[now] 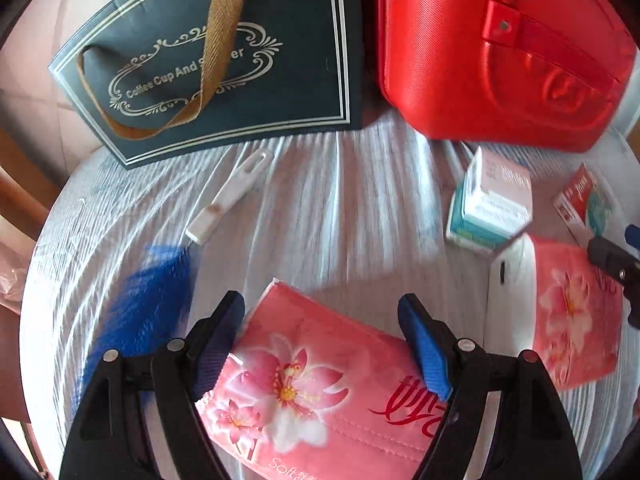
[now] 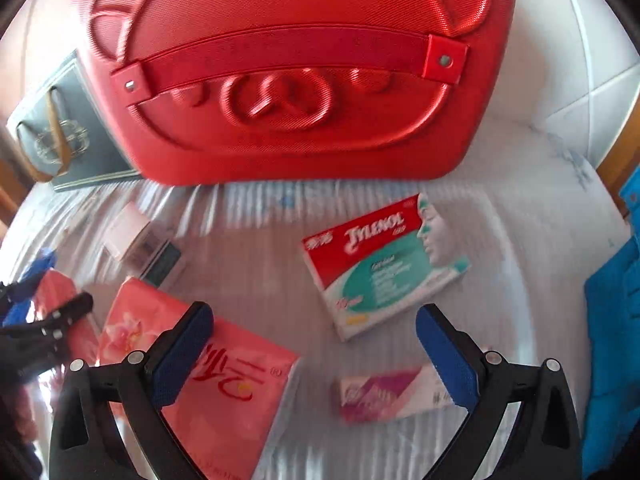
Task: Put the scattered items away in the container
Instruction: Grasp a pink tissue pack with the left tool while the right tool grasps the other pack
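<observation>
A red hard case (image 1: 492, 52) stands shut at the back of the table; it also fills the top of the right wrist view (image 2: 288, 68). My left gripper (image 1: 322, 312) is open, its jaws on either side of a pink tissue pack (image 1: 320, 380). A second pink tissue pack (image 1: 576, 312) lies to the right; in the right wrist view (image 2: 224, 392) my right gripper (image 2: 314, 328) is open just above it. A Tylenol box (image 2: 380, 264) and a small purple-white box (image 2: 384, 398) lie ahead of the right gripper. A white clip-like tool (image 1: 228, 198) lies mid-table.
A dark blue "Coffee Cup And Saucer" gift bag (image 1: 224, 60) stands left of the red case. A small pink and teal box (image 1: 490, 204) and a white rounded object (image 1: 510, 292) lie between the packs. Blue cloth (image 2: 612, 340) is at the right edge.
</observation>
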